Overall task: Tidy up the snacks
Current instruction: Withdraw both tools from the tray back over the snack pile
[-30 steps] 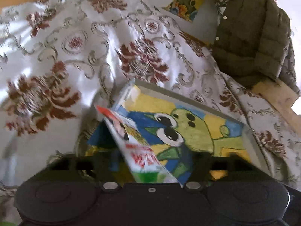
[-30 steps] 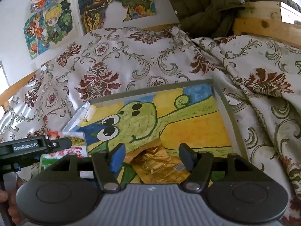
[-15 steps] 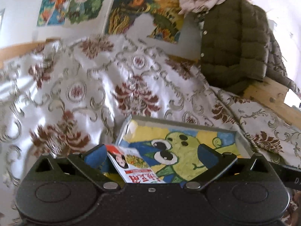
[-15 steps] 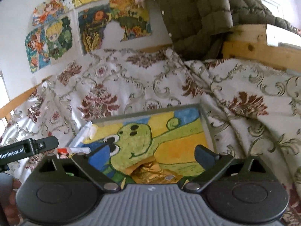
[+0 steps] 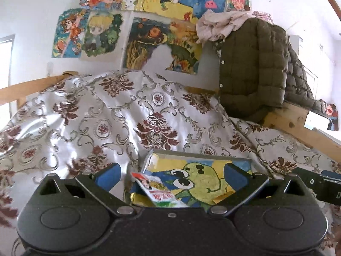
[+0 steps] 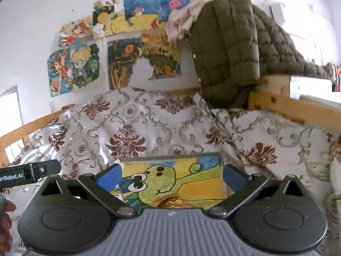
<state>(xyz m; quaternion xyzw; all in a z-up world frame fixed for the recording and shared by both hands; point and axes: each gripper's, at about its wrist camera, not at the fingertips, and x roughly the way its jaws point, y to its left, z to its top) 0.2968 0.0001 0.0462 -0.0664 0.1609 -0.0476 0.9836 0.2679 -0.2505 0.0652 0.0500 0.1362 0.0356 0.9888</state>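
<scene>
A shallow tray painted with a green cartoon creature lies on the patterned bedspread; it also shows in the right wrist view. A red, white and green snack packet lies at the tray's near left. A gold foil snack packet lies at the tray's near edge. My left gripper is open and empty, above and behind the red packet. My right gripper is open and empty, above and behind the gold packet.
The floral bedspread covers the bed around the tray. An olive puffer jacket hangs over the wooden bed rail at right. Paintings cover the wall behind. The other gripper's body shows at the right edge.
Both grippers have opened and pulled back and up from the tray. The left one let go of the red packet, which now lies in the tray; the gold packet stays in the tray.
</scene>
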